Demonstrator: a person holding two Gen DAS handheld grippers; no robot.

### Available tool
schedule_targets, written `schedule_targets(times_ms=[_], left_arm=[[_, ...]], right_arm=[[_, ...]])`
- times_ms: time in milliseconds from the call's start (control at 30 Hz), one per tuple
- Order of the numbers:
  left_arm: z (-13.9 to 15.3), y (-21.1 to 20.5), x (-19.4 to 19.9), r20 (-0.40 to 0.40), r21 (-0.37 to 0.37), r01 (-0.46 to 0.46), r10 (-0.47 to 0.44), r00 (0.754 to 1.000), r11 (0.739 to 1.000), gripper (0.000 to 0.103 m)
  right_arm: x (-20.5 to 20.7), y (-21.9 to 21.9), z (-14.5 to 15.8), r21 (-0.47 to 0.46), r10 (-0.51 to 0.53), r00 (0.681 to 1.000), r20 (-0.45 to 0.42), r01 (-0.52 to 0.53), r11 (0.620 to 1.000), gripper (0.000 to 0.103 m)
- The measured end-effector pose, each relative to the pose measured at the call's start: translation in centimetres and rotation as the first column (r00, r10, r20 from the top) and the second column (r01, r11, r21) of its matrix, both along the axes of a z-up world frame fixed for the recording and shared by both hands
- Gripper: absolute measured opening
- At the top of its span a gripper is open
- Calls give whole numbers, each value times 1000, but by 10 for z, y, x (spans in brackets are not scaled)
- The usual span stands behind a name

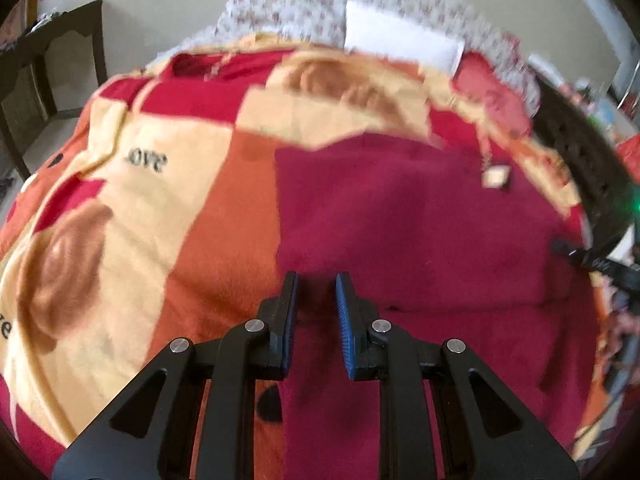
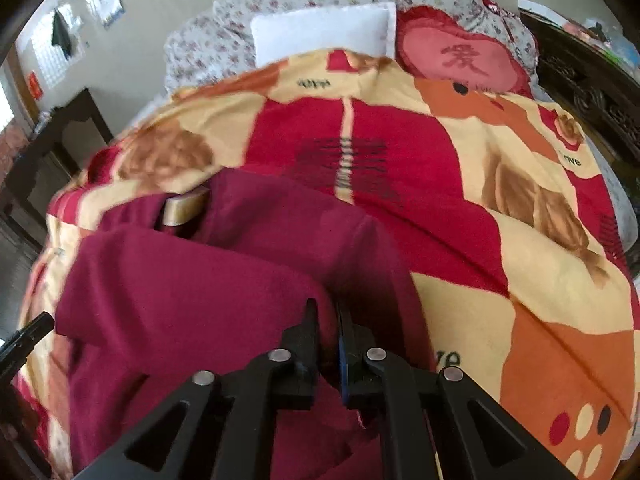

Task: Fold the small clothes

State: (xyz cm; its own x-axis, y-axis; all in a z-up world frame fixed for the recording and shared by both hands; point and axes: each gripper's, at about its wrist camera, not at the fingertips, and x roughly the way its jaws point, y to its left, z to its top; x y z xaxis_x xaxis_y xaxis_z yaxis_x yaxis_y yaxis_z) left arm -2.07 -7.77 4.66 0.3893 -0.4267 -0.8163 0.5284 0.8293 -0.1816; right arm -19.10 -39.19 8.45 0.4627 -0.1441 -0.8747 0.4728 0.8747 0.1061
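Observation:
A dark maroon garment (image 1: 400,216) lies on a bed covered by a red, orange and cream patterned blanket (image 1: 168,184). A cream label (image 1: 495,178) shows near its far right edge. My left gripper (image 1: 316,280) hovers over the garment's near part with its jaws apart and nothing between them. In the right wrist view the same garment (image 2: 192,292) is partly folded over itself, with its cream label (image 2: 185,208) at the far left. My right gripper (image 2: 326,308) is shut on a raised fold of the maroon cloth.
A white pillow (image 2: 324,30), a red heart cushion (image 2: 460,60) and a floral sheet (image 2: 224,28) lie at the bed's head. A dark wooden table (image 1: 48,64) stands to the left, a dark carved headboard (image 2: 592,92) to the right.

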Motion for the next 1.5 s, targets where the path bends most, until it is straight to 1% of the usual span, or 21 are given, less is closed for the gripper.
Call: schedule_targets(times_ms=[33,100,133,167,233,300,333,400,467,533,600,733,833,933,1000,1133,1200,1233,1367,1433,1500], left_arm=[[-8,-3,2,-12,18,-1,1,1000,1000,17],[-16,-6,2,-8,33,9,-9,1000,999,17],[-16,-6,0,8,37,12,-12,1000,999,17],[-15,-7,-3,26,48,16,-17,1000,999,20],[-16,-11,-5,37,63,23,-26,999,998,22],[-18,-13,-6,44,73,18,-21,999,997,22],[-18,-13,-6,46,75,14,-18,999,997,22],[-16,-13,-9,49,77,3,-6,999,997,22],[-9,-13,-14,47,88,-1,-3,999,996,22],[-3,-12,-20,55,97,1,-6,998,995,22],[4,-13,-28,80,104,4,-13,997,995,22],[12,-19,-41,113,103,17,-29,993,995,22],[11,-27,-44,119,113,28,-41,992,993,22],[10,-37,-44,127,130,36,-52,991,991,22],[8,-42,-41,128,128,33,-50,991,991,22],[0,-48,-31,89,134,23,-35,995,991,22],[-2,-49,-31,58,140,25,-33,998,990,22],[-2,-47,-33,46,126,29,-35,998,992,22],[2,-40,-43,40,97,35,-39,998,995,22],[3,-40,-48,41,101,42,-46,998,994,22],[4,-41,-55,45,102,54,-59,997,993,22]], right_arm=[[1,-5,-4,26,-3,1000,-12,4,1000,10],[-11,-12,6,73,-35,999,35,32,997,14],[-18,-10,14,60,-43,997,59,39,997,14],[-26,-7,22,39,-41,996,85,38,999,14],[-39,7,32,15,-1,992,128,-1,1000,14],[-37,23,20,37,75,992,102,-79,996,14],[-35,27,11,45,88,993,77,-91,995,14],[-29,25,-10,29,62,998,31,-62,998,14],[-31,14,-16,27,15,999,50,-17,999,14],[-38,3,-12,69,-37,995,88,31,997,14],[-49,-1,-1,71,-68,991,111,60,996,14],[-65,4,13,66,-56,989,136,47,997,16],[-72,13,24,93,-43,982,182,26,995,16],[-69,21,29,88,-11,973,229,-9,996,18],[-62,21,26,83,-12,973,229,-7,997,22],[-40,2,5,45,-61,982,177,54,998,22],[-29,-12,-14,86,-73,990,124,63,994,22],[-29,-15,-14,97,-75,989,131,63,993,22],[-45,-11,6,109,-32,986,162,14,994,23],[-64,-8,15,96,-27,984,176,10,995,34],[-84,-5,21,94,-19,983,180,2,996,39]])
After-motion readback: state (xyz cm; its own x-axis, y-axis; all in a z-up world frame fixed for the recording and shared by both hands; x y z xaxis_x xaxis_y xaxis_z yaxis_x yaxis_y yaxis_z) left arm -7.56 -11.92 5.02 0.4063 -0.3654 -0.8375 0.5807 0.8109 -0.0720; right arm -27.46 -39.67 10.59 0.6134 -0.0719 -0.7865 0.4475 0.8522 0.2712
